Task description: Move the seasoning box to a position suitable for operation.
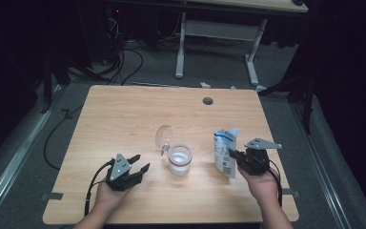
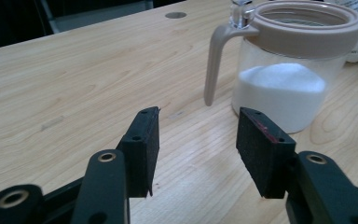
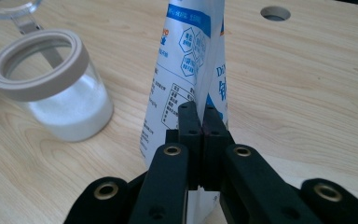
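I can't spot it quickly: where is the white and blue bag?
In the high view the bag stands at the table's right, pinched in the right gripper, just right of the glass jar.

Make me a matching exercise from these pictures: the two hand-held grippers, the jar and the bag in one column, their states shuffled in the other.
Things:
1. left hand-held gripper
2. right hand-held gripper
3. glass jar
4. white and blue bag

States:
A. lid tipped back, white powder inside
B. jaws apart, nothing between them
C. upright on the table, pinched at one edge
D. jaws closed on thin packaging

Pairs: 1-B, 2-D, 3-A, 4-C
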Motion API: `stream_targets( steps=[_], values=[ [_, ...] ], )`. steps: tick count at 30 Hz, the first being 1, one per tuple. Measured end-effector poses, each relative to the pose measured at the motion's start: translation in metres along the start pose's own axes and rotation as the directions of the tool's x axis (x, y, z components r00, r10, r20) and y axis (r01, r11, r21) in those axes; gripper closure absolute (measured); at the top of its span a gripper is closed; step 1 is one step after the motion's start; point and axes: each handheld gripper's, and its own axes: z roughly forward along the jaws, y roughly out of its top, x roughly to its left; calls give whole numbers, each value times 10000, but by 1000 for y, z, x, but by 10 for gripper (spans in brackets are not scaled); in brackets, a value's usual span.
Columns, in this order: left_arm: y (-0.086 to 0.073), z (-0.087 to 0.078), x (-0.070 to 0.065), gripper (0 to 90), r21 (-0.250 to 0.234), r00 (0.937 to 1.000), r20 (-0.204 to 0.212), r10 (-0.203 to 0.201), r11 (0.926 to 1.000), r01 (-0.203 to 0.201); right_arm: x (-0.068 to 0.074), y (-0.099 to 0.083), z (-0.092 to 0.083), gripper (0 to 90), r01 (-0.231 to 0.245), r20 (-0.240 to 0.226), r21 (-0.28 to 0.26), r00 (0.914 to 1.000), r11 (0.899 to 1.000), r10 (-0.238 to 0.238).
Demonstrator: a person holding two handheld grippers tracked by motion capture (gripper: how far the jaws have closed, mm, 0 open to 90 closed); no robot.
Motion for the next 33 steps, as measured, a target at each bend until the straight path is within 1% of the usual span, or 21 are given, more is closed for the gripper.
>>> stream_targets(
  steps=[2,3,6,9,11,12,14,16,17,18,19,20,23,25,27,30,32,33],
  values=[
    [0,-2,3,495,18,9999,-122,15,10000,-15,0,-4,1,897,-44,36,-284,10000,9996,45],
    [-1,-2,4,496,38,9999,-150,25,10000,-25,0,-6,1,897,-119,-30,-421,9999,9990,118],
    [-2,-5,10,498,135,9997,-203,-135,9998,138,0,-11,2,897,-224,-110,-824,9997,9963,216],
    [-3,-9,17,497,217,9989,-427,-177,9996,187,0,-15,2,898,-308,-164,-1307,9994,9909,289],
    [-3,-11,23,493,474,9980,-598,-184,9986,212,-1,-17,2,898,-364,-161,-1590,9993,9866,343],
    [-3,-14,27,488,620,9973,-684,-260,9976,303,-1,-18,2,898,-392,-151,-1750,9992,9838,371],
    [-6,-20,34,484,569,9948,-929,-420,9973,474,-2,-21,2,898,-355,-61,-2064,9994,9778,350],
    [-8,-28,40,483,493,9903,-1286,-530,9970,597,-4,-23,3,899,-385,-64,-2375,9993,9706,380],
    [-8,-30,42,483,435,9887,-1388,-573,9970,639,-5,-25,3,899,-450,-36,-2512,9990,9669,455],
    [-8,-30,42,482,435,9887,-1388,-573,9970,639,-5,-25,3,899,-450,-36,-2512,9990,9669,455],
    [-11,-36,46,481,341,9844,-1627,-672,9967,737,-6,-28,4,899,-496,22,-2716,9986,9611,521],
    [-13,-38,47,481,306,9820,-1746,-724,9964,789,-7,-29,4,899,-562,25,-2770,9982,9592,592],
    [-17,-44,51,479,342,9775,-1922,-868,9949,950,-8,-34,2,899,-636,60,-3135,9976,9474,690],
    [-18,-47,52,475,355,9755,-2007,-902,9944,993,-7,-34,0,899,-420,188,-3103,9986,9497,503],
    [-19,-48,52,473,377,9747,-2051,-891,9944,988,-6,-34,-1,899,-417,153,-3151,9987,9481,490],
    [-21,-51,50,472,383,9758,-2011,-854,9947,950,-7,-36,2,899,-447,142,-3092,9986,9499,517],
    [-21,-54,49,473,345,9759,-2019,-830,9952,917,-8,-37,5,899,-495,131,-3050,9983,9511,561],
    [-22,-56,49,472,314,9755,-2024,-863,9950,946,-9,-36,6,899,-445,153,-3038,9986,9517,516]
  ],
)
